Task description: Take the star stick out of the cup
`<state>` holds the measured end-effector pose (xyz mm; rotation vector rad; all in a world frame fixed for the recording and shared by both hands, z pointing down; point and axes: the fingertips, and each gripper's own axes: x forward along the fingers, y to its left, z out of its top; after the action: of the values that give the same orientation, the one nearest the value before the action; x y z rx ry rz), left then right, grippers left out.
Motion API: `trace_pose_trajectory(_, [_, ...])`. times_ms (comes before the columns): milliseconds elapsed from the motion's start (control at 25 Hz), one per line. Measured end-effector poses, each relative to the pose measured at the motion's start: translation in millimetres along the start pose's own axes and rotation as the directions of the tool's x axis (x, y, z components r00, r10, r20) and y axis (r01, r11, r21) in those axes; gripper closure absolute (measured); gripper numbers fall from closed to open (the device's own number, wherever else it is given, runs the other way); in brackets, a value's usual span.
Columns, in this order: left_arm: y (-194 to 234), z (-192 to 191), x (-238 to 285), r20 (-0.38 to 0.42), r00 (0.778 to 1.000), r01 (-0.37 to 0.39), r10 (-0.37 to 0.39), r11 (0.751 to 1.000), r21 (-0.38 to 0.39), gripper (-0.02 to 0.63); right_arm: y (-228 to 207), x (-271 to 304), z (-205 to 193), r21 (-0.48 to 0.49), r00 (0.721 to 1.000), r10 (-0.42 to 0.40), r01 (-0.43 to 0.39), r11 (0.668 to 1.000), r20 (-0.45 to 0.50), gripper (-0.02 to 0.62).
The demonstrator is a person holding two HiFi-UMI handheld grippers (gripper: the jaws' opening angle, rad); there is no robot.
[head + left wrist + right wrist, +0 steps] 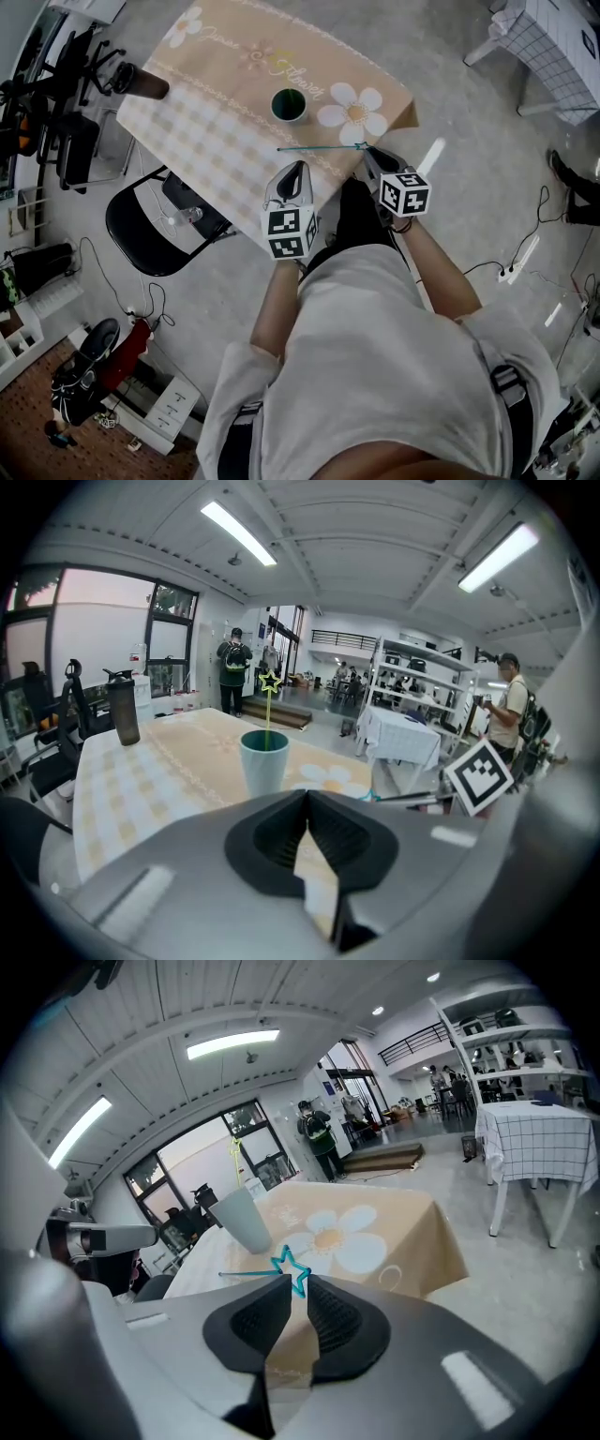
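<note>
Head view: the worktop (216, 141) is the biggest thing, under a peach cloth with a gingham band and white flower prints, and a black chair (141, 234) stands on the floor beside it at frame left. You stand at its near edge with both arms reaching forward. Your left tongs (295, 169) hover at that edge. The left gripper view shows their jaws pressed together with nothing between them. Your right tongs (370, 155) sit just to the right of them, also at the near edge. The right gripper view shows their jaws a little apart, with the lower point of a star at the gap between the tips and the pads not clamping it. A dark bottle (142, 82) stands upright at the far left corner of the worktop, well apart from the rest. The cup (289, 105), pale teal, stands upright near the middle of the cloth, beside a flower print. The blue star stick (319, 147) is out of the cup and lies level between the cup and you, its star end at your right tongs' tips and its shaft running left over the cloth. The yellow star stick (270, 682) stands upright inside the cup, its star above the rim.
</note>
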<state>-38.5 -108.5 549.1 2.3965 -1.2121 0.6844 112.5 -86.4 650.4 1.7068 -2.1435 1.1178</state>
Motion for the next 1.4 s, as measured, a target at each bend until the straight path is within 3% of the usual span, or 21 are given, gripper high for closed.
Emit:
trace_pose_trajectory(160, [5.9,0.9,-0.2,0.005,1.000,-0.008,0.008,1.000,-0.014,0.603,-1.0,3.5,5.4,-0.020,1.000,0.002,-0.002,1.000,-0.003,0.486])
trace_pose_trajectory(440, [20.5,13.3,2.0,0.028,0.999,-0.034,0.035,0.998,-0.043,0.603,6.8,0.9,45.0,-0.119,0.999,0.013,-0.010,0.993,0.029,0.440])
trace_pose_trajectory(560, [31.6,30.8,1.3,0.058,0.997,-0.053,0.056,0.997,-0.054,0.603,20.7,2.3,77.2,-0.165,0.996,0.059,-0.047,0.985,0.069,0.473])
trace_pose_trajectory(680, [41.6,55.8,3.9,0.092,0.993,-0.071,0.075,0.996,-0.048,0.603,37.1,8.4,108.7,-0.213,0.988,0.114,-0.090,0.973,0.101,0.597])
trace_pose_trajectory(840, [50.9,90.2,17.0,0.118,0.988,-0.099,0.098,0.995,-0.004,0.603,56.8,21.1,140.4,-0.291,0.976,0.177,-0.135,0.947,0.125,0.597])
trace_pose_trajectory(1040, [54.7,127.4,45.9,0.129,0.983,-0.138,0.133,0.990,0.035,0.603,65.5,27.9,164.2,-0.316,0.964,0.238,-0.190,0.930,0.122,0.597])
trace_pose_trajectory(1280, [63.3,160.6,83.2,0.100,0.982,-0.166,0.163,0.986,0.021,0.603,61.6,35.0,178.3,-0.335,0.953,0.294,-0.253,0.908,0.077,0.597])
trace_pose_trajectory(1320, [61.6,162.6,88.8,0.084,0.985,-0.152,0.150,0.988,0.019,0.599,60.1,36.5,179.5,-0.332,0.951,0.302,-0.264,0.906,0.068,0.597])
trace_pose_trajectory(1400, [58.1,165.0,99.9,0.054,0.991,-0.123,0.122,0.992,0.020,0.458,56.5,40.4,181.7,-0.328,0.947,0.317,-0.284,0.901,0.052,0.597])
